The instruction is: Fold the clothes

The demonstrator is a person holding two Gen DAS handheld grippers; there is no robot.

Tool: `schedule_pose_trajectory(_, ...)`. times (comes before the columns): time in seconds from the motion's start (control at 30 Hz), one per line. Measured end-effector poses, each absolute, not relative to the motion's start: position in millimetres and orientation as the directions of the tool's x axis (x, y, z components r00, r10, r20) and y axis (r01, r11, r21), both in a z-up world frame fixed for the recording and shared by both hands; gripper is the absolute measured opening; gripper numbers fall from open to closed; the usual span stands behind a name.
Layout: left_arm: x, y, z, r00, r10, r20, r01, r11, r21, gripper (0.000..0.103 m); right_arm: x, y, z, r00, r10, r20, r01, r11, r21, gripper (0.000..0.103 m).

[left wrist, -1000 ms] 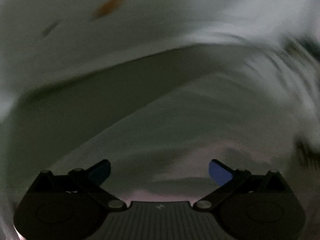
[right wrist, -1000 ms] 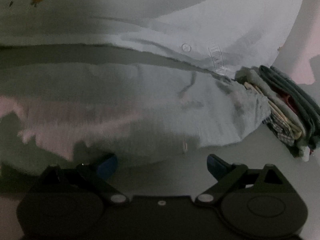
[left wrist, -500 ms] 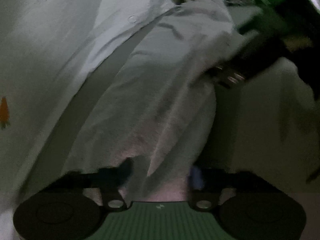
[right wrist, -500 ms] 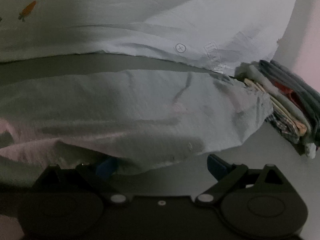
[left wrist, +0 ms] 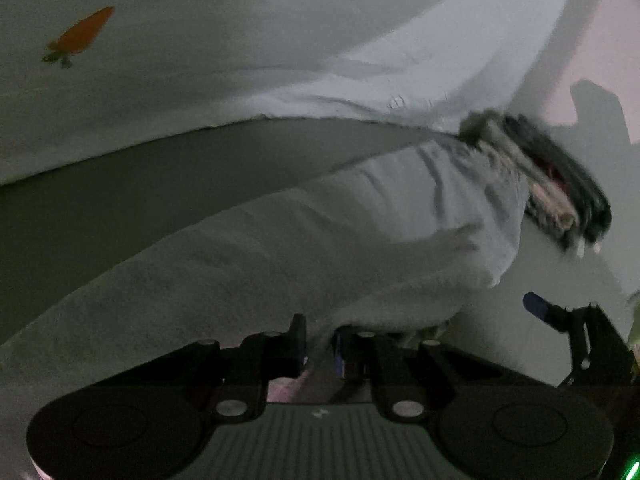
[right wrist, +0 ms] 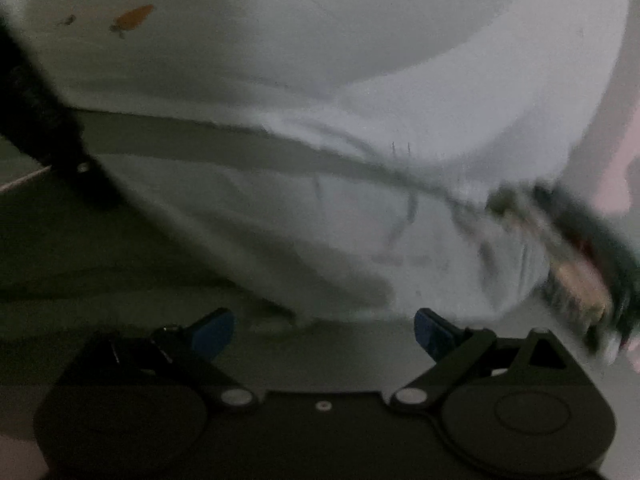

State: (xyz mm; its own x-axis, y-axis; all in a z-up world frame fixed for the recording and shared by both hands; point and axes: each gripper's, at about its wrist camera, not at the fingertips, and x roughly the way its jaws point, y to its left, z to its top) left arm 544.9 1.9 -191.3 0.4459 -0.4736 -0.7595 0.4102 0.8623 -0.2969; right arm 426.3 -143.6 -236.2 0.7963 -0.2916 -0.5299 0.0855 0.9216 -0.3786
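Left tool closing on pale garment (long axis toward folded stack); right tool apart.

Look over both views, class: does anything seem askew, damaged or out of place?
Nothing looks damaged or spilled. The pale garment lies rumpled on the table, unfolded so far. Its near edge sits between the closing jaws of the left hand-held gripper. The folded stack beside it looks neat, though blurred.
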Motion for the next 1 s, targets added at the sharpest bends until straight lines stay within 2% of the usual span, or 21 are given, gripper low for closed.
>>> schedule_pose_trajectory(0.1,544.9,5.7,-190.3,0.449,-0.479,-0.754,0.399,0.863,-0.31,0.015,440.4,-123.9,-243.5,0.813,-0.33,-0.48,0.089,0.885,-0.458,0.1)
schedule_pose_trajectory(0.33,543.1,13.9,-194.5,0.449,-0.483,-0.752,0.35,0.869,-0.349,0.015,485.7,-135.3,-264.8,0.72,-0.532,-0.445,0.229,0.788,-0.571,0.1)
schedule_pose_trajectory(0.5,545.3,19.6,-197.1,0.452,-0.473,-0.756,0.324,0.877,-0.355,0.016,480.1,-158.8,-260.9,0.652,-0.638,-0.41,0.293,0.711,-0.64,0.1)
schedule_pose_trajectory(0.63,542.6,22.3,-200.2,0.45,-0.474,-0.757,0.316,0.877,-0.362,0.016,452.4,-191.2,-252.1,0.598,-0.66,-0.455,0.332,0.721,-0.609,0.101)
schedule_pose_trajectory(0.87,533.2,26.5,-205.3,0.43,-0.456,-0.78,0.32,0.884,-0.34,0.017,416.5,-214.2,-245.2,0.597,-0.599,-0.533,0.365,0.795,-0.484,0.101)
schedule_pose_trajectory(1.0,532.9,34.7,-207.3,0.421,-0.452,-0.787,0.3,0.888,-0.349,0.031,411.5,-227.2,-245.8,0.591,-0.547,-0.592,0.382,0.837,-0.392,0.101)
